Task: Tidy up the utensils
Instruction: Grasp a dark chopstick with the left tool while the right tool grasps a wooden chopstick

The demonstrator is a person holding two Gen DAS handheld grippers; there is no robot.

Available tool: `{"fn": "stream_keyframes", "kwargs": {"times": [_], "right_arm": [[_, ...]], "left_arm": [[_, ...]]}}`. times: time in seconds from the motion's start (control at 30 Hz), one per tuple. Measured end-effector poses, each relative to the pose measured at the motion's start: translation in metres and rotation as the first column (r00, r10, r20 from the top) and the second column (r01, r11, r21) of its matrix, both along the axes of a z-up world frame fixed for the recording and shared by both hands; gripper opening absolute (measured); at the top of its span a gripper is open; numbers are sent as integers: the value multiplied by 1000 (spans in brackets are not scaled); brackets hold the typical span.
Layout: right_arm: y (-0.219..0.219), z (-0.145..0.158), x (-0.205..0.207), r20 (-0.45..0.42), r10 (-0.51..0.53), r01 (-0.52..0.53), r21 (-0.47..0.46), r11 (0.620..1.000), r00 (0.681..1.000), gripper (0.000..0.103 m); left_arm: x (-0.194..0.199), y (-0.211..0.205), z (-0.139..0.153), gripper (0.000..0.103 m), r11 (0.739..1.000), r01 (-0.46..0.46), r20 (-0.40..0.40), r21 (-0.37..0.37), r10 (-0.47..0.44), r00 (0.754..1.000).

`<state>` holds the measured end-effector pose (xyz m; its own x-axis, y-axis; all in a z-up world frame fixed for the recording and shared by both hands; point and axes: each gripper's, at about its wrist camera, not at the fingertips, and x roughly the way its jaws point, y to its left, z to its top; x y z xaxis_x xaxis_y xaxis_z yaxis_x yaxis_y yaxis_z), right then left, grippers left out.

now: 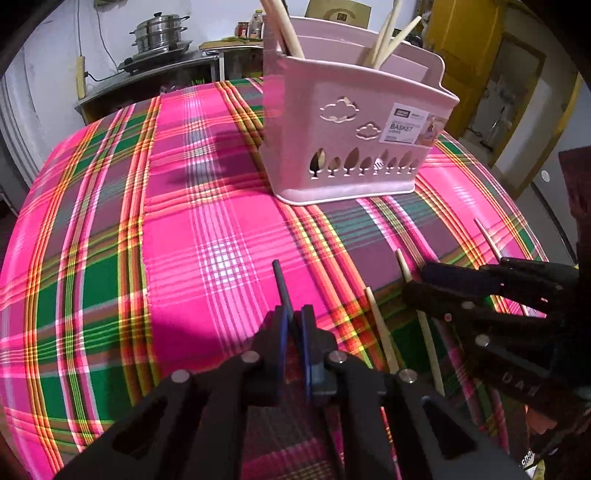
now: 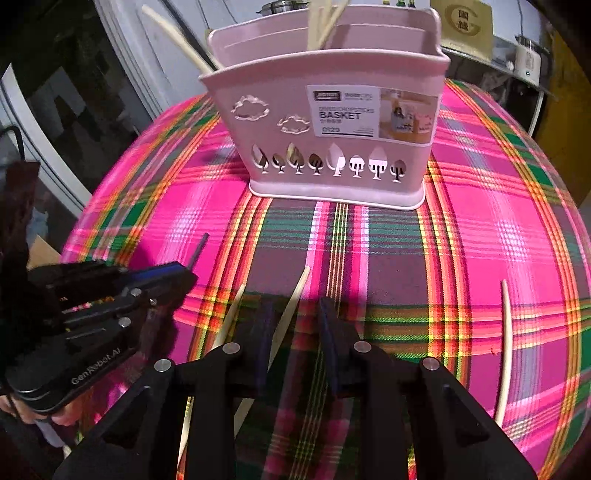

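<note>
1. The left claw [image 1: 293,325] is clenched on a thin dark grey chopstick [image 1: 280,284], whose tip juts forward past the fingertips, pointing roughly toward the pale pink plastic utensil basket [image 1: 347,147]. Gripping it near one end leaves a long free length, which would suit dropping it upright into a compartment.

2. The right claw [image 2: 295,332] hangs released over the desk, its jaws standing apart on either side of a pale wooden chopstick [image 2: 291,314] lying on the pink, green and orange plaid tablecloth [image 2: 480,221]. That straddling pose reads as preparation for a pickup; the pads do not appear to be pressing the stick yet.

3. The basket stands upright toward the far side of the desk, well apart from both claws, with several pale chopsticks [image 1: 388,40] already leaning inside it. Judging from that, the sorting is partly done.

4. The right wrist view shows another pale stick [image 2: 231,314] just to the left of the straddled one, and a further one [image 2: 506,332] lying well off to the right. It also gives a side look at the left claw.

5. The left wrist view alone shows the dark chopstick head-on between the pads, and a steel steamer pot [image 1: 159,33] on a counter behind the desk.
</note>
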<state>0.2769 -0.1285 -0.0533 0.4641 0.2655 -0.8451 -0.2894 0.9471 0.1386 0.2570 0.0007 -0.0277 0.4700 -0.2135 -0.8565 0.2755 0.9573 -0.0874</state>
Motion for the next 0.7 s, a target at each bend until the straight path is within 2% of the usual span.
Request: {"fn": "stream_keyframes", "kwargs": {"times": [0.03,0.13,0.27,0.47,0.7], "right_arm": [[4,0,0,5,2,-2,-22,1000,1000,25],[13,-1,0,28,5,-2,-99,995,1000,15],[19,0,-1,40,15,-9,-127,992,999,8],[17,0,-2,34,25,-21,-111,994,999,5],[14,-2,-4,36,29,-26,-82,996,999,5]], "left_arm": [[1,0,0,8,1000,-3,-2,1,3,1000],[3,0,0,8,1000,-4,-6,8,4,1000],[5,-1,-1,9,1000,-8,-6,25,8,1000],[4,-2,0,9,999,-18,-44,51,21,999],[-2,-5,0,8,997,-15,-10,72,15,1000]]}}
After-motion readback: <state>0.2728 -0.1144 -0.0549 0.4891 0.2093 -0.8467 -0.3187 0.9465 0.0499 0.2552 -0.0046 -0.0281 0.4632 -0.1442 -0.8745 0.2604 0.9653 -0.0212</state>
